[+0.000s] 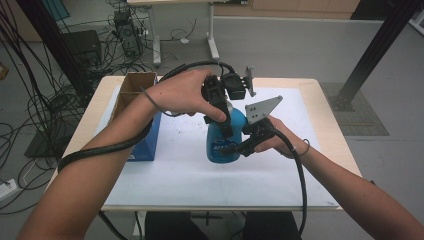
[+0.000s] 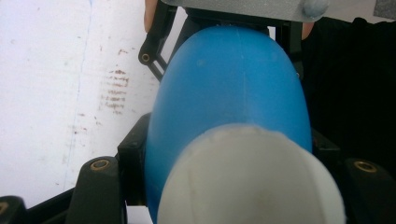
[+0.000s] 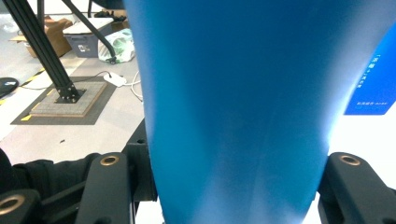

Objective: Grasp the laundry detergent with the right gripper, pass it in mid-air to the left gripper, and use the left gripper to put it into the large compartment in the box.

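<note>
High view: I hold the blue bottle (image 1: 223,142) upright mid-table, left gripper (image 1: 222,117) clamped from above, right gripper (image 1: 245,145) clamped on its side. Left gripper view: white cap (image 2: 250,179) nearest, bottle axis running straight ahead between my jaws. Right gripper view: bottle body (image 3: 238,107) crosses upright between closed jaws.

high view — above, looking down on table (image 1: 165,185) | gripper views — pressed close against blue bottle (image 1: 223,142), shared by all three
</note>
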A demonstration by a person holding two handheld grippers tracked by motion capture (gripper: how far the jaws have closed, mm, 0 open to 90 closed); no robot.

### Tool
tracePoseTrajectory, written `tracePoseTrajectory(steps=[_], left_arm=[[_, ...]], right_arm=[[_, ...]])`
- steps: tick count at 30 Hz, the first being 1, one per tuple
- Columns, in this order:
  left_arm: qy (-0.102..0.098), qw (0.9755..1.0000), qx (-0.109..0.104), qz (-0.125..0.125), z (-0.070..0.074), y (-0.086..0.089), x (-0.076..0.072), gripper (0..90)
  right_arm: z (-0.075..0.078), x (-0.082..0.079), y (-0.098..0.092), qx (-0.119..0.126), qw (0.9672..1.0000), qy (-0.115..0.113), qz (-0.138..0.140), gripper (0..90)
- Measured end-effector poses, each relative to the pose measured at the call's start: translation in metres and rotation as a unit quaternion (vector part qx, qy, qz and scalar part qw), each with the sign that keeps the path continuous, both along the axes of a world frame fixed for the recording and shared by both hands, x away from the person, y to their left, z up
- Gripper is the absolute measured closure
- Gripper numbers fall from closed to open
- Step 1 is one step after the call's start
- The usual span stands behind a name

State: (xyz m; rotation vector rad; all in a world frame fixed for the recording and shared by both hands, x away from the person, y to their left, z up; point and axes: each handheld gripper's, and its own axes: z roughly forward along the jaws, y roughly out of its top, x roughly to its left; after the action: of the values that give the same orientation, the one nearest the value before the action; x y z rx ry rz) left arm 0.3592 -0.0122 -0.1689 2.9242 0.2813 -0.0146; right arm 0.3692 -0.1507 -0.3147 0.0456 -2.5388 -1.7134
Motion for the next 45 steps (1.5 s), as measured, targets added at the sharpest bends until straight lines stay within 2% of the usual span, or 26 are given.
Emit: tracePoseTrajectory(steps=[45], left_arm=[[-0.004,1.0000,0.003,-0.006,0.0003,-0.0025,0.0011,37.2]], right_arm=[[-0.0006,0.0013,-0.0015,0.003,1.0000,-0.001,-0.002,42.1]])
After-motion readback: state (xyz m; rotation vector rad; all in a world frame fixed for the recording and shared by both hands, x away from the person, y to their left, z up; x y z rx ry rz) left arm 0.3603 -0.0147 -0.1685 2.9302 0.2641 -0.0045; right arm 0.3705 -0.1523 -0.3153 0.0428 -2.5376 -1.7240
